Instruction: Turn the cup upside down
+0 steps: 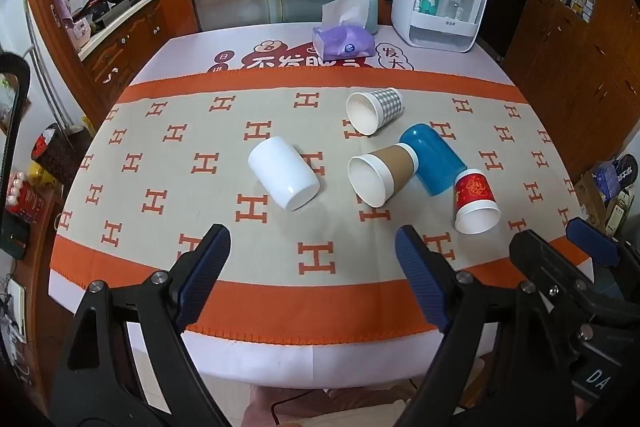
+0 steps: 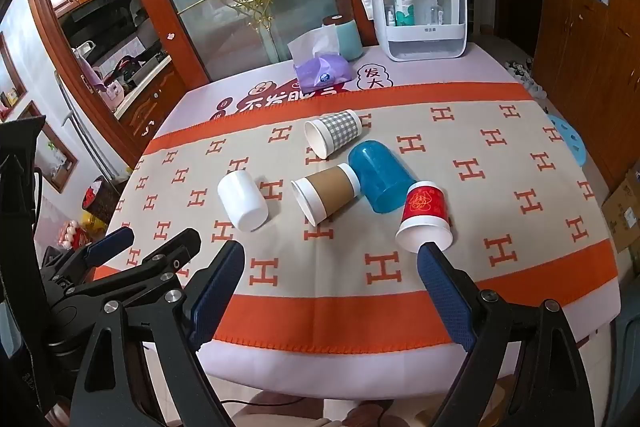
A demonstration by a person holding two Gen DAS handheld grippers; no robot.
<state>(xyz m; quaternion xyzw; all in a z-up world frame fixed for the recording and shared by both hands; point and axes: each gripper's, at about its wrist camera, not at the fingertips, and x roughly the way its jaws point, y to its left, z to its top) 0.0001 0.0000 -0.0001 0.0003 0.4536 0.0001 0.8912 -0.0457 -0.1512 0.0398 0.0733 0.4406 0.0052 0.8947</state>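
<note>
Several cups lie on their sides on the patterned cloth: a white cup [image 1: 283, 172] [image 2: 242, 200], a brown paper cup [image 1: 380, 174] [image 2: 325, 192], a grey checked cup [image 1: 374, 110] [image 2: 333, 132], a blue plastic cup [image 1: 433, 158] [image 2: 380, 175] and a red paper cup [image 1: 475, 202] [image 2: 425, 215]. My left gripper [image 1: 312, 247] is open and empty above the table's near edge, short of the white and brown cups. My right gripper [image 2: 330, 263] is open and empty, its right fingertip [image 2: 430, 255] just in front of the red cup's mouth.
At the table's far side stand a purple tissue pack [image 1: 344, 41] [image 2: 322, 73], a teal canister [image 1: 366, 7] and a white storage box [image 1: 438, 7] [image 2: 420, 15]. Wooden cabinets flank the table. Each gripper shows at the other view's edge [image 1: 592, 247] [image 2: 108, 247].
</note>
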